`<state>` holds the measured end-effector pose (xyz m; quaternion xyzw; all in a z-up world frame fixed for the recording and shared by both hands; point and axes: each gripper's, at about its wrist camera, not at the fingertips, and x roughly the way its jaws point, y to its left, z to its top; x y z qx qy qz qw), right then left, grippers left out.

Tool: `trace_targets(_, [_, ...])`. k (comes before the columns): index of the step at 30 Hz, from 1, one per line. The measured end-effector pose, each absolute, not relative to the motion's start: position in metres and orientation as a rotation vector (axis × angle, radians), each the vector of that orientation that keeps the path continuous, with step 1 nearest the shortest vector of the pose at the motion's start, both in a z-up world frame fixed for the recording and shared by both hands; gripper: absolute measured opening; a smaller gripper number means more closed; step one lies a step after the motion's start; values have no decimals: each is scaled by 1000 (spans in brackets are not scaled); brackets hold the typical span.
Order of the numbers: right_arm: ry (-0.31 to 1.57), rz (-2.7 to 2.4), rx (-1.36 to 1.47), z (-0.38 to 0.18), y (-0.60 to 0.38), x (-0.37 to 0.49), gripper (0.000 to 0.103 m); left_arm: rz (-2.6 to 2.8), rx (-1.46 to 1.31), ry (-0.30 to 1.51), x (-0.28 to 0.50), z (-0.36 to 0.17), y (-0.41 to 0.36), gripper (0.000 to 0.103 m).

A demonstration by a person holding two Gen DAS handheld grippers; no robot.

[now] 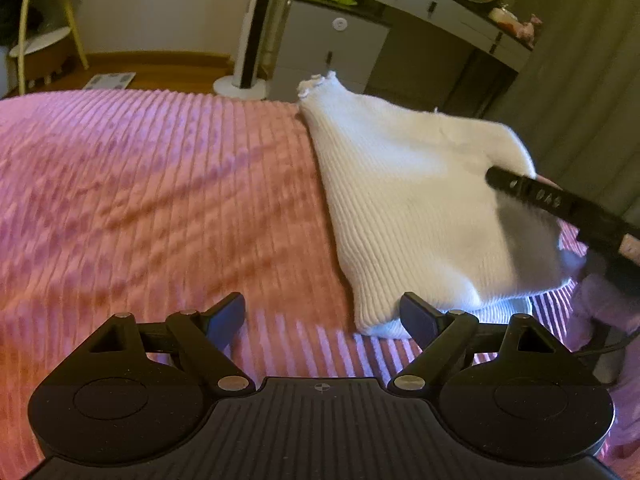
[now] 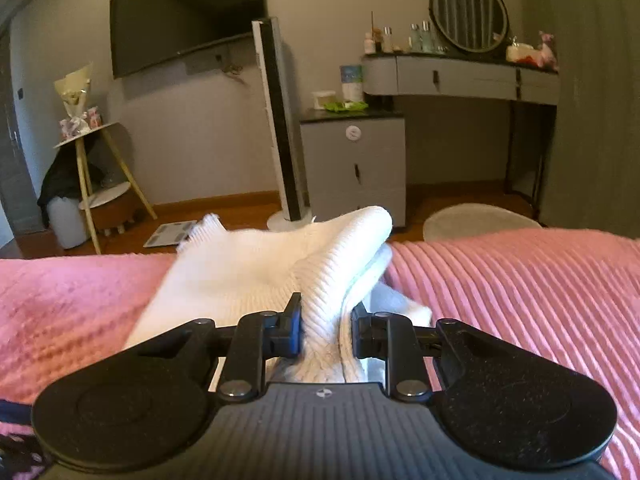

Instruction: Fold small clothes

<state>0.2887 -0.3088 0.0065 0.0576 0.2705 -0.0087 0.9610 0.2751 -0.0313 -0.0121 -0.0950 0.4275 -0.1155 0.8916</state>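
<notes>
A white ribbed knit garment (image 1: 416, 208) lies on the pink ribbed bedspread (image 1: 160, 200), partly folded, with one end reaching the bed's far edge. My left gripper (image 1: 322, 316) is open and empty, just left of the garment's near corner. My right gripper (image 2: 325, 322) is shut on a bunched fold of the white garment (image 2: 280, 264) and holds it raised off the bedspread (image 2: 520, 300). In the left wrist view one right gripper finger (image 1: 540, 196) reaches over the garment's right side.
Beyond the bed's far edge stand a tower fan (image 2: 280, 120), a grey drawer cabinet (image 2: 354, 168), a dressing table with a round mirror (image 2: 468, 12), a wooden side stand (image 2: 100, 168) and a floor scale (image 2: 170, 234). A curtain (image 2: 592, 100) hangs at the right.
</notes>
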Motion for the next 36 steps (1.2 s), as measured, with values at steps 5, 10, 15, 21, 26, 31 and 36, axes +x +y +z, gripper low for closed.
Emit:
trace_targets(5, [585,-52,53,-13,-304,291,22,-241,-213,895,282,-13,-30,89])
trace_targets(10, [659,-56,75,-39,-311,302,27,-248,-250,916,289,-16,-26,89])
trace_targets(15, [653,-50,339,-17,-337,285,38,-289,-280,937,285,-15,-24,89])
trace_targets(21, [623,-53,723,-23,-369,207,41,-290,-139,889,264,-29,-47,89])
trace_targets(26, [635,-49,919,-53,-371,188,42,-231,-69,841,256,-46,-67,86])
trace_targets(31, [567,-27,995,-51,-377,190,42,-153,-134,840,266,-47,-59,79])
trace_targets(36, [613,-22,1021,-63,-378,202,30,-129,-193,867,270,-44,-58,72])
